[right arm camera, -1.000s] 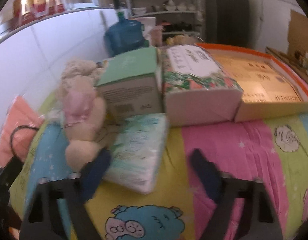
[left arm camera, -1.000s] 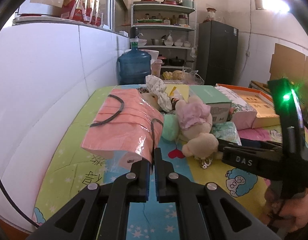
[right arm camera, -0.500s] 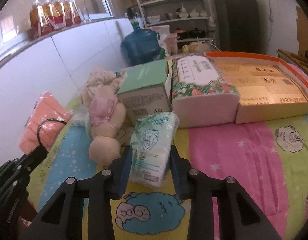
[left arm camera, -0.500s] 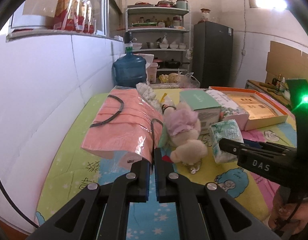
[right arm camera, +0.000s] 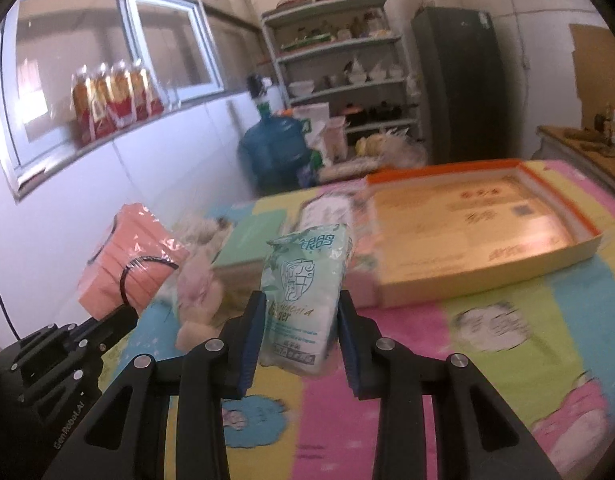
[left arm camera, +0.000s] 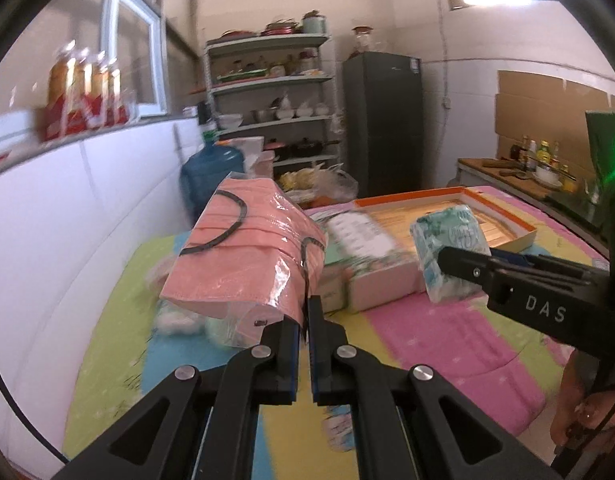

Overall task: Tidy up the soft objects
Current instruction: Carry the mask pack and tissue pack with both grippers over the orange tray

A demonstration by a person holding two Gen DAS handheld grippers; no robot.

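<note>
My left gripper (left arm camera: 306, 316) is shut on the plastic edge of a pack of pink face masks (left arm camera: 247, 252) and holds it in the air above the table; the pack also shows in the right wrist view (right arm camera: 127, 260). My right gripper (right arm camera: 301, 320) is shut on a pale green tissue pack (right arm camera: 305, 292), lifted off the table; it shows in the left wrist view (left arm camera: 451, 252) too. A pink plush toy (right arm camera: 197, 292) lies on the table below, between the two grippers.
An open orange-rimmed box (right arm camera: 487, 236) lies at the back right. A green carton (right arm camera: 253, 240) and a flowered tissue box (left arm camera: 371, 264) stand before it. A blue water jug (right arm camera: 275, 152) stands behind the table, a white wall on the left.
My right gripper closed on the green tissue pack and lifted it off the table. Both grippers have risen and turned right, toward the orange box, each with its pack.
</note>
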